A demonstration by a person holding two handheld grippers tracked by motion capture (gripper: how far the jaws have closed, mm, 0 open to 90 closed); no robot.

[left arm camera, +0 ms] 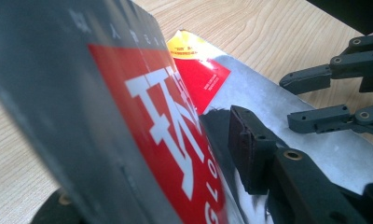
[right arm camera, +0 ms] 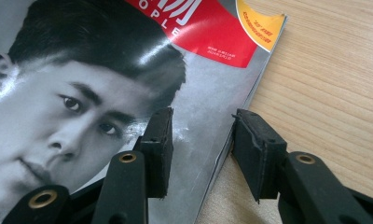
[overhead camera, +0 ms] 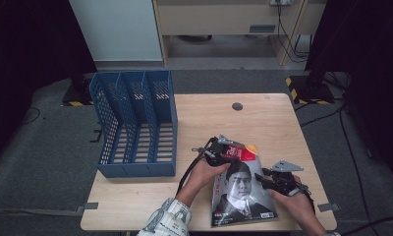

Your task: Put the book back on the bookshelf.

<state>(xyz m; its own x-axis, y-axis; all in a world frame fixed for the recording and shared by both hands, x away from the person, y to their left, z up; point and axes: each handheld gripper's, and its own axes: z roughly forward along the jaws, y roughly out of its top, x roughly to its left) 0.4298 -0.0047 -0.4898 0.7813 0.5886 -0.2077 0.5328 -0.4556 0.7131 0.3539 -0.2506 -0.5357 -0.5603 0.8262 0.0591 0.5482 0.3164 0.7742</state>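
Note:
A magazine (overhead camera: 241, 196) with a portrait and a red title block lies near the table's front edge. My left gripper (overhead camera: 223, 153) is at its top left corner. In the left gripper view that part of the magazine (left arm camera: 166, 116) curls up between the jaws, with a small gap to the right pad (left arm camera: 243, 144); the other jaw is mostly hidden behind the cover. My right gripper (overhead camera: 263, 179) is open and straddles the right edge. In the right gripper view one pad (right arm camera: 159, 144) is over the magazine cover (right arm camera: 82, 93) and the other is over bare wood.
A blue mesh file rack (overhead camera: 135, 123) with three slots stands at the left of the wooden table (overhead camera: 263, 118). A small dark cable hole (overhead camera: 237, 106) sits near the far edge. Black stands and cables are on the floor around the table.

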